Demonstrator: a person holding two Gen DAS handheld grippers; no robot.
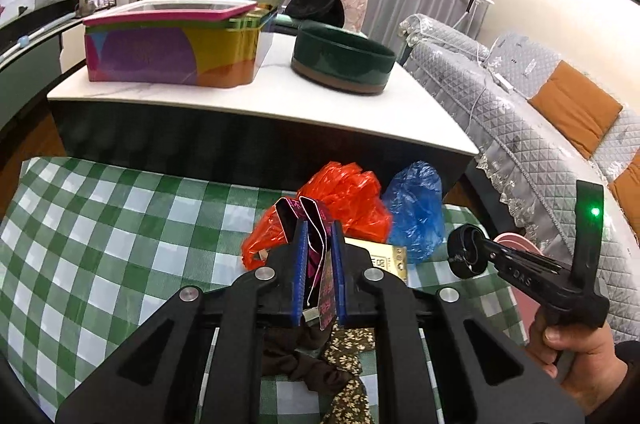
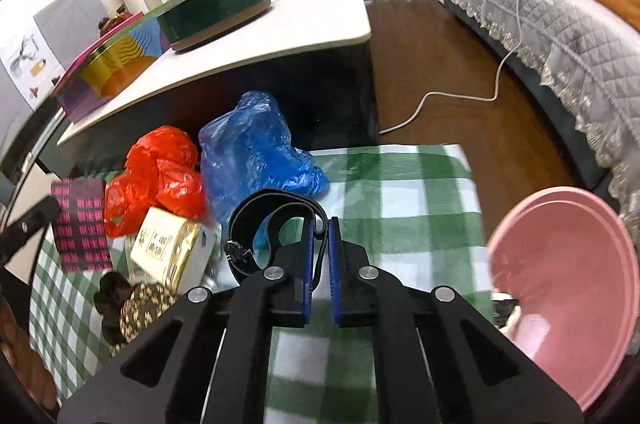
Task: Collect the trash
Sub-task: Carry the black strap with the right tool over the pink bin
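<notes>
Left hand-held gripper (image 1: 320, 236) tilts downward, clamping pink wrapper (image 1: 316, 256).

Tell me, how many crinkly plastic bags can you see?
2. The red bag and the blue bag lie side by side on the checked cloth, against the dark table base. More could be hidden underneath them.
</notes>
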